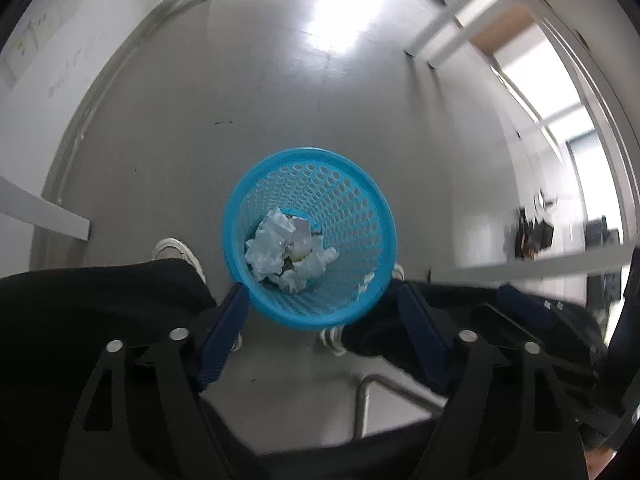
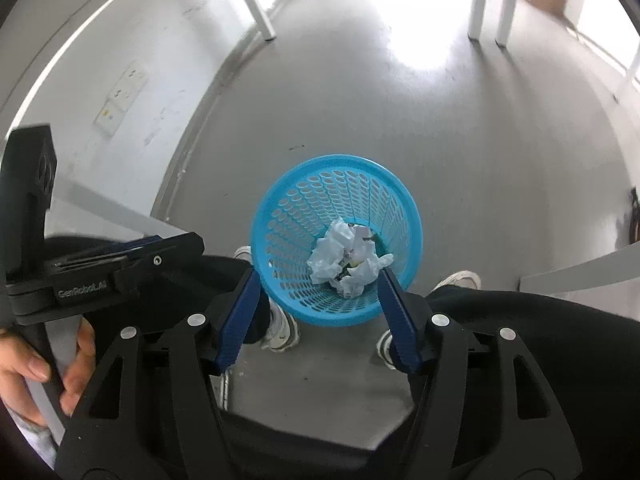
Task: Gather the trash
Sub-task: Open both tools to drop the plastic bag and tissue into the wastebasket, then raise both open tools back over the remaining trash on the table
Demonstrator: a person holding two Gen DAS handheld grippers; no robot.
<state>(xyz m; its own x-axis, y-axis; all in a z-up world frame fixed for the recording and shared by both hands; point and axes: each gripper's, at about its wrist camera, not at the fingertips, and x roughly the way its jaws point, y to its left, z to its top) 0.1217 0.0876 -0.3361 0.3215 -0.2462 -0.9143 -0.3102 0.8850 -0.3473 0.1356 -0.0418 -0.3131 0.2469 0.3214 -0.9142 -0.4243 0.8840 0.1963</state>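
A blue perforated waste basket [image 1: 340,200] stands on the grey floor, directly below both grippers. Several crumpled white papers [image 1: 288,252] lie at its bottom. My left gripper [image 1: 322,292] hangs above the basket's near rim, open wide, with nothing between its blue fingers [image 1: 224,332]. The right wrist view shows the same basket [image 2: 320,200] and the papers [image 2: 348,260] in it. My right gripper [image 2: 318,276] is open above the basket, also with nothing in it. At the left of that view, a hand [image 2: 36,364] holds the left gripper's black body [image 2: 80,280].
The person's black trouser legs [image 1: 100,300] and white shoes [image 2: 280,328] flank the basket. White table legs [image 2: 260,12] stand on the floor farther off. A wall with sockets [image 2: 120,96] runs along the left. A metal chair frame [image 1: 368,384] sits under the grippers.
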